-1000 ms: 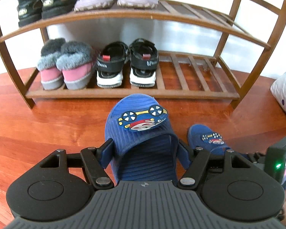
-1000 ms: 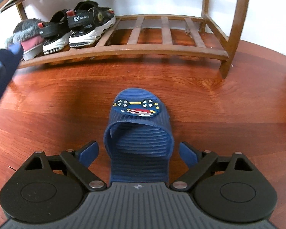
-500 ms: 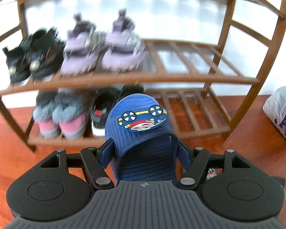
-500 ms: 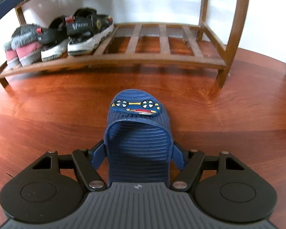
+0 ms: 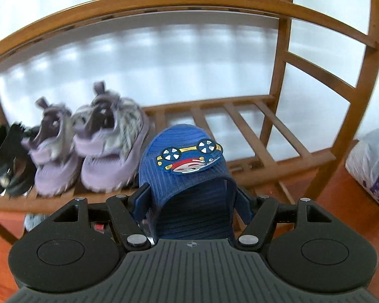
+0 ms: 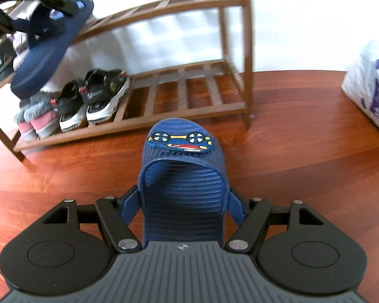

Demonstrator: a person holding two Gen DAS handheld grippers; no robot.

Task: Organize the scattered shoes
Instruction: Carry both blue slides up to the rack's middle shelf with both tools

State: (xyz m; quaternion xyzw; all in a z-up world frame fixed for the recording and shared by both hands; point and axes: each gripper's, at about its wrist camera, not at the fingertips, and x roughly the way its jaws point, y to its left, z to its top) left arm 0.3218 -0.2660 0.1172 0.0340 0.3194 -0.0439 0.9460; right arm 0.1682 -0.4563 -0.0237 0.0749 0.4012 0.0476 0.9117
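Floor [image 6: 303, 156]: reddish wood boards; the rack stands on it by a white wall.
Shoe rack [image 5: 273, 126]: brown slatted wood with curved side frames, at least two shelves in view.
Middle shelf [image 5: 242, 116]: purple sneakers [image 5: 88, 146] stand as a pair, heels toward the camera; black shoes [image 5: 5, 161] sit at the far left, blurred; the slats to the right of the sneakers are bare.
Bottom shelf [image 6: 194, 91]: pink fur-cuffed boots [image 6: 35, 118] at the left, black-and-white sandals [image 6: 93, 98] just beside them.
White bag [image 6: 371, 85]: printed in purple, on the floor right of the rack.
Left slipper [image 5: 187, 181]: blue, with a car patch, held in the air in front of the middle shelf, next to the sneakers.
Right slipper [image 6: 184, 176]: matching blue one, lifted above the floor before the bottom shelf.
Left gripper [image 5: 192, 202]: jaws clamped on the sides of the left slipper.
Right gripper [image 6: 183, 209]: jaws pressed on the sides of the right slipper, having just closed in on it.
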